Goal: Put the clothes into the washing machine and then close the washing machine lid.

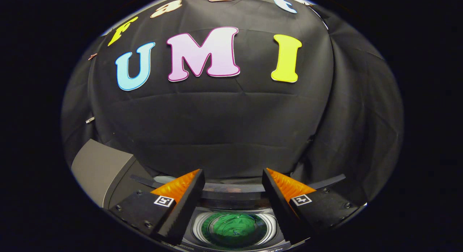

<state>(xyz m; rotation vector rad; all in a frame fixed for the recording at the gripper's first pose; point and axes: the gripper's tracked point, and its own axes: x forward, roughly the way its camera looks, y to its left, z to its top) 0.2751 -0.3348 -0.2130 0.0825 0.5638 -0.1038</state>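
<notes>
Gripper view. We look forward along the gripper (233, 183), whose two fingers stand spread well apart with nothing between them; they hover above the washing machine (108, 172), apart from it. Between the fingers and below them we see the round tub (202, 223) of the machine with its ribbed pale wall, and in the tub's bottom a green mass (233, 228) that we take to be the clothes, already inside; the picture is too small and glossy there for us to say whether it is cloth alone. Beyond the fingertips, along the back edge of the machine's top, lies a dark curved band (231, 190) that we judge to be the raised lid or its rim; we cannot tell which. The grey left corner of the machine's body shows beside the left finger, against the black cloth wall (224, 129). As to handling, we judge the clothes soft, light and limp, needing no further grip if they lie fully in the tub. The lid we judge stiff, hinged at the back and smooth, perhaps slippery; we would take it at its free front edge, near the middle, and lower it gently.
</notes>
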